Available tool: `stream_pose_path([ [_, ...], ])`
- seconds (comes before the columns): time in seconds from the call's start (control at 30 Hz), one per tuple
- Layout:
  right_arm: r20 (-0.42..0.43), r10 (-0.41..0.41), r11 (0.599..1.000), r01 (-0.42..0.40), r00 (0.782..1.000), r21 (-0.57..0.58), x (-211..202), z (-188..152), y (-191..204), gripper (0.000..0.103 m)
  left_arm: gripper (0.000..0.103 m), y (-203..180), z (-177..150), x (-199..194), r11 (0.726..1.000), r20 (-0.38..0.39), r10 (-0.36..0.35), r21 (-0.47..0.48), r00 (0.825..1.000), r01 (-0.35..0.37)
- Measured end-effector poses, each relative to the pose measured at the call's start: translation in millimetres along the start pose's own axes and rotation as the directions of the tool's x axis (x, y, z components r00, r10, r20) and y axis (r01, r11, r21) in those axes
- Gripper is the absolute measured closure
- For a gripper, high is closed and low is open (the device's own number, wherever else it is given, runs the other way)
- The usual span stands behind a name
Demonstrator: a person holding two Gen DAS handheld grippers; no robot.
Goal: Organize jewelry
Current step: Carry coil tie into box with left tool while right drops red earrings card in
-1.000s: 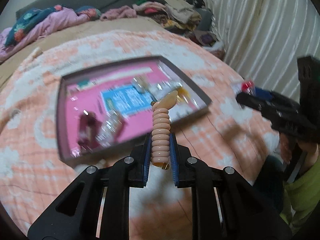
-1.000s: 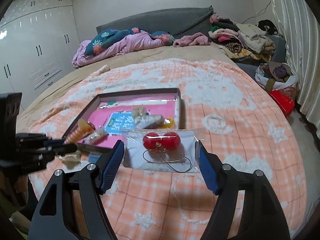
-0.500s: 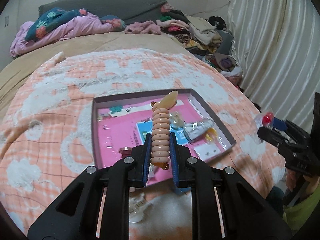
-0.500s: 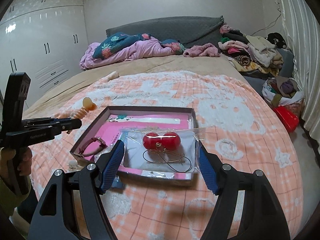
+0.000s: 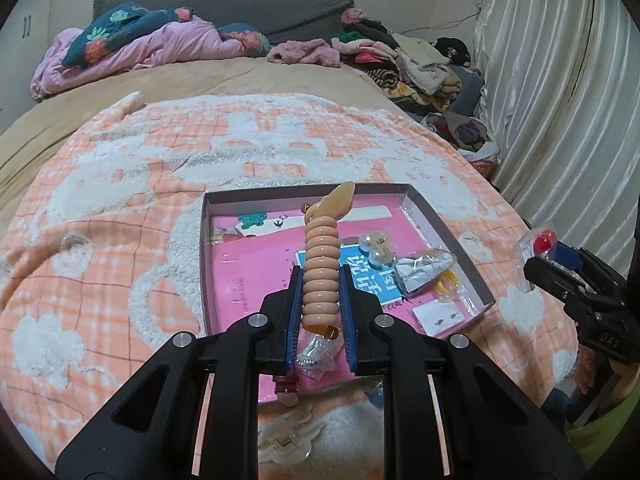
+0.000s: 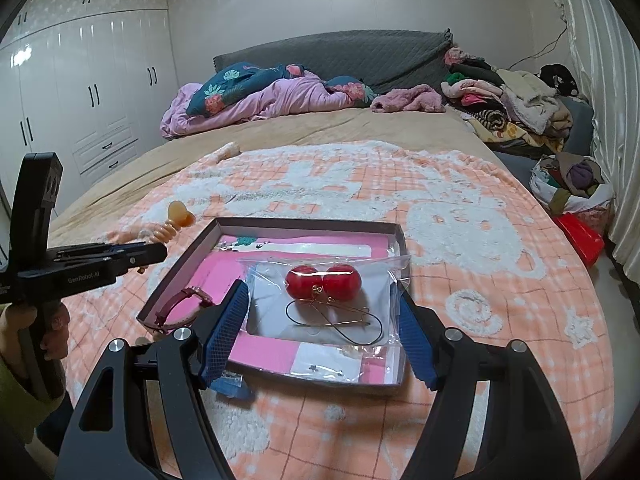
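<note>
Two grips I hold above the shallow box (image 6: pixel 308 222) on the bed: left gripper (image 5: pixel 320 316) fingers clamped on a peach spiral clip (image 5: pixel 321 276), right gripper (image 6: pixel 322 336) fingers pinching a clear bag (image 6: pixel 324 302) of red ball earrings (image 6: pixel 323 280). Inside lie a watch (image 6: pixel 182 306), earring card (image 5: pixel 440 317) and packets.

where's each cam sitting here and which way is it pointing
Left wrist: rides the left gripper, looking down its fingers at the shallow pink-lined box; it clamps a peach ribbed coil hair clip; the right gripper shows.
Right wrist: rides the right gripper, facing the headboard; it holds a clear bag of red ball earrings; a hand shows.
Shared: box, orange blanket.
</note>
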State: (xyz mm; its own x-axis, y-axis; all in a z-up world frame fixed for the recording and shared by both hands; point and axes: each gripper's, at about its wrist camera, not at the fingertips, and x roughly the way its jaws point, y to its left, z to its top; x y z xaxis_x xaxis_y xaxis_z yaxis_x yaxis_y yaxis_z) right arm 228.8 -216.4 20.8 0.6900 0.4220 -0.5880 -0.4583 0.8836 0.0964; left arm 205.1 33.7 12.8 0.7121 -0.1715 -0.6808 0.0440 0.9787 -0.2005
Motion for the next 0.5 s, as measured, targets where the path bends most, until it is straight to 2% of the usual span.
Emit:
stream_pose_path([
  [0.5, -0.037, -0.074, 0.997, 0.074, 0.997, 0.019, 29, -8, -10, 0.032, 0.093, -4, 7, 28, 1.000, -0.032, -0.020, 0.003, 0.999, 0.020],
])
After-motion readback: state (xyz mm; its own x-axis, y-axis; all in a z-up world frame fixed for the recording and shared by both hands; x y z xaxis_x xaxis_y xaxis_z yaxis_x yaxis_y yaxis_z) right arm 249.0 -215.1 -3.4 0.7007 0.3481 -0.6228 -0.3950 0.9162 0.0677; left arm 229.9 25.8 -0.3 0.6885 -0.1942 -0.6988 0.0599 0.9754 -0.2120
